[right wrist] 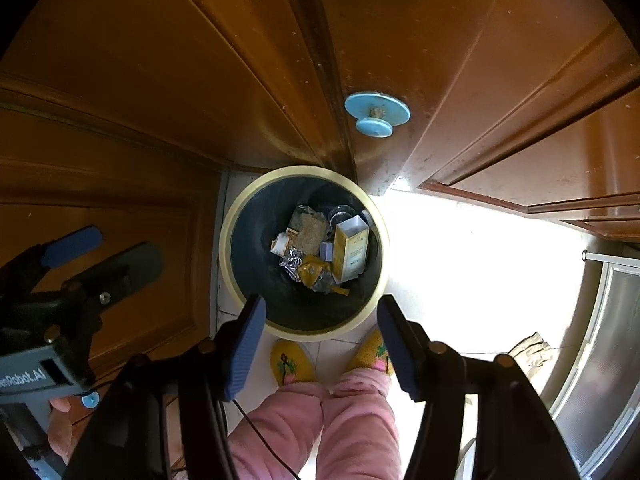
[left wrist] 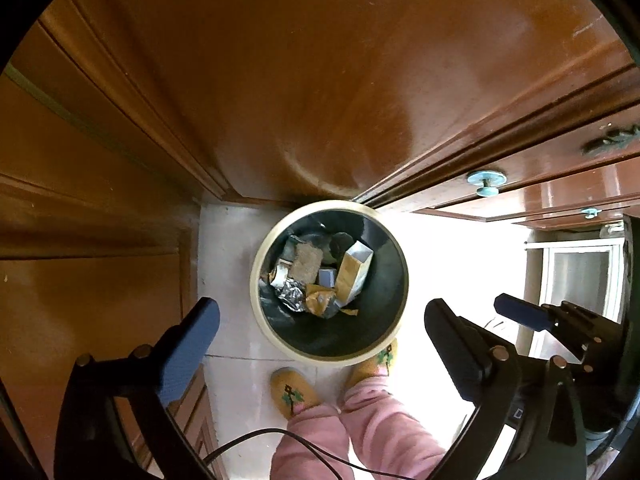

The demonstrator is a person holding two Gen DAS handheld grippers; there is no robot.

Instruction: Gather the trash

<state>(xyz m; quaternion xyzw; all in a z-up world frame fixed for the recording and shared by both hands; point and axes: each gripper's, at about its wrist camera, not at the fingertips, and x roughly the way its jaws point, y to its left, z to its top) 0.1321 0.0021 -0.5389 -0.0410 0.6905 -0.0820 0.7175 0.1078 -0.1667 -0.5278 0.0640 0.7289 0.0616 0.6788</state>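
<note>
Brown wooden cabinet doors [left wrist: 300,80] close in around a pale tiled floor [left wrist: 232,248], where a round waste bin [left wrist: 256,280] with a cream rim and a dark liner stands in the corner. Trash lies at its bottom: a yellow and white carton [left wrist: 354,276] leaning on end, crumpled foil [left wrist: 290,296], a brown scrap [left wrist: 306,266] and torn orange wrapping [left wrist: 320,300]. Both views look almost straight down into it.

The left gripper [left wrist: 320,332] hovers above the bin with its blue-padded fingers [left wrist: 188,344] spread wide, nothing between them but the bin far below. The right gripper [right wrist: 322,332] hangs beside it, its fingers [right wrist: 246,348] parted about halfway and likewise holding nothing; the bin's near rim shows through the gap.

Beneath the grippers stand a person's pink trouser legs [right wrist: 312,420] and yellow embroidered slippers [right wrist: 290,362], toes just beside the bin. A light blue round knob [right wrist: 376,114] sits on the cabinet door above the bin.
</note>
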